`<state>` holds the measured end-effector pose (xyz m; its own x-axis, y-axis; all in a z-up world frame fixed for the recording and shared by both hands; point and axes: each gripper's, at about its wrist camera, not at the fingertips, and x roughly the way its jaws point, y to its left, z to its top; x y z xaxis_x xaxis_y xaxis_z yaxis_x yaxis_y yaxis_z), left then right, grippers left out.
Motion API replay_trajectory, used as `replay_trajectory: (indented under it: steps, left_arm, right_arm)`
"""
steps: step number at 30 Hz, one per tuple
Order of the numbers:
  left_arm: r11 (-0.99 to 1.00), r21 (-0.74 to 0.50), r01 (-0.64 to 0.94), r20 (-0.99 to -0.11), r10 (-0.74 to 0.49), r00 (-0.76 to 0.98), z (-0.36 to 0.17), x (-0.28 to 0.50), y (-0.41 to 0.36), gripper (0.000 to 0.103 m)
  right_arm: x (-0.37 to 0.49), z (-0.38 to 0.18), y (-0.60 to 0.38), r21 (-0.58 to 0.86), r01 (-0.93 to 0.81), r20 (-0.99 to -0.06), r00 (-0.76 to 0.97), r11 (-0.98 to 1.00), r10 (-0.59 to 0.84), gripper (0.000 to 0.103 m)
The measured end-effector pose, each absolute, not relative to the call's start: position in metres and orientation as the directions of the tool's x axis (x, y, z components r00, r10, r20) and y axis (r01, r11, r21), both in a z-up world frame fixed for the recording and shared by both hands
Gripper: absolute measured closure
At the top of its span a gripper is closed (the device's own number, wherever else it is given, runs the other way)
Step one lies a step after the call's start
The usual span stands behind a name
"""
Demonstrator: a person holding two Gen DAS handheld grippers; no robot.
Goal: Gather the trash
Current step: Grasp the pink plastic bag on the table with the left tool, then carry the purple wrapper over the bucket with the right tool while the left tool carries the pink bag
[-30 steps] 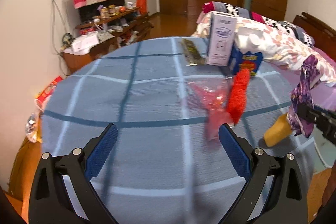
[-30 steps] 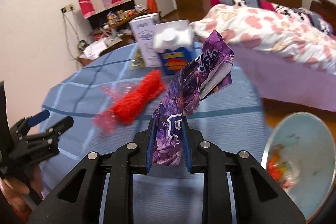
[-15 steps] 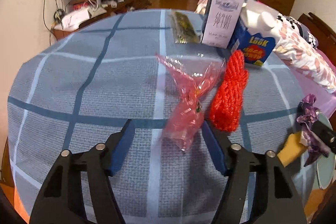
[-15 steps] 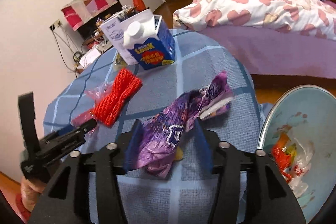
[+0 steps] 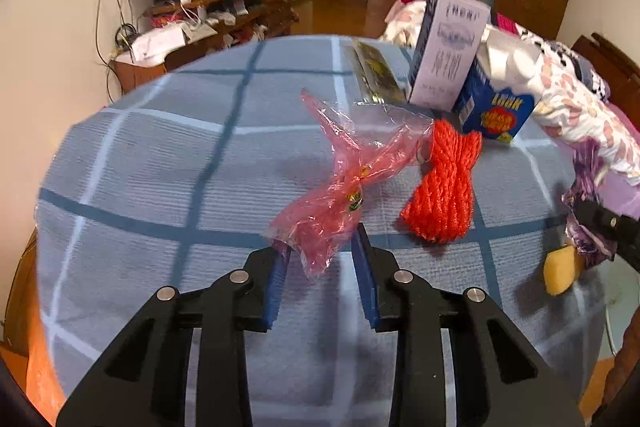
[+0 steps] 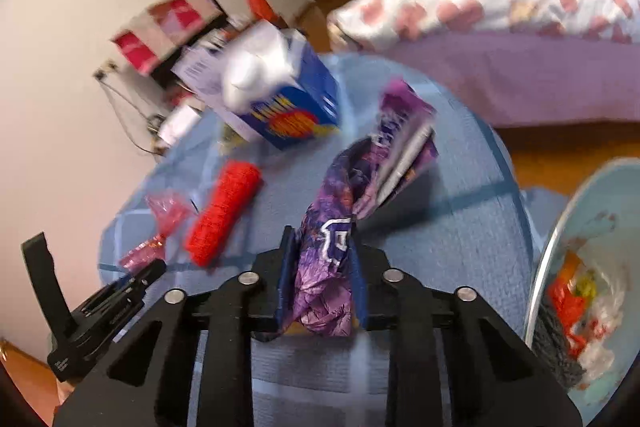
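Observation:
A crumpled red plastic wrapper (image 5: 344, 187) lies on the blue checked tablecloth (image 5: 160, 155). My left gripper (image 5: 320, 247) has its jaws close around the wrapper's near end, with a small gap still showing at the pads. My right gripper (image 6: 322, 255) is shut on a purple snack wrapper (image 6: 360, 187), held above the table edge. The purple wrapper also shows at the right in the left wrist view (image 5: 588, 187). A light blue trash bin (image 6: 592, 267) with rubbish inside stands to the right of the table.
A red yarn bundle (image 5: 444, 187), a blue carton (image 5: 496, 107), a white box (image 5: 448, 51) and a dark packet (image 5: 376, 75) are on the table. A yellow piece (image 5: 560, 269) sits near the right edge. A bed (image 6: 500, 7) stands beyond.
My left gripper has moved up to the red wrapper and narrowed its jaws around it. My right gripper has closed again on the purple wrapper and lifted it.

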<state>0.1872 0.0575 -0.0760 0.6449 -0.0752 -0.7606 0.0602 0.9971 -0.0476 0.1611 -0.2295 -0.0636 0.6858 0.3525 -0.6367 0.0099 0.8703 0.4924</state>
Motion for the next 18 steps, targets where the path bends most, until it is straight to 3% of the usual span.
replay_trajectory:
  steps: [7, 13, 18]
  left_arm:
    - [0.998, -0.057, 0.036, -0.719, -0.067, 0.691, -0.052, 0.160, 0.073, 0.072]
    - [0.997, -0.051, 0.058, -0.697, -0.077, 0.713, -0.039, 0.137, 0.073, 0.072]
    - [0.995, -0.047, 0.087, -0.689, -0.095, 0.719, -0.033, 0.122, 0.061, 0.072]
  right_arm:
    - [0.137, -0.027, -0.207, 0.462, -0.153, -0.536, 0.737, 0.874, 0.412, 0.079]
    - [0.113, -0.012, -0.200, 0.421, -0.181, -0.531, 0.746, 0.889, 0.403, 0.079]
    - [0.089, -0.011, -0.208, 0.332, -0.120, -0.558, 0.775, 0.935, 0.298, 0.079]
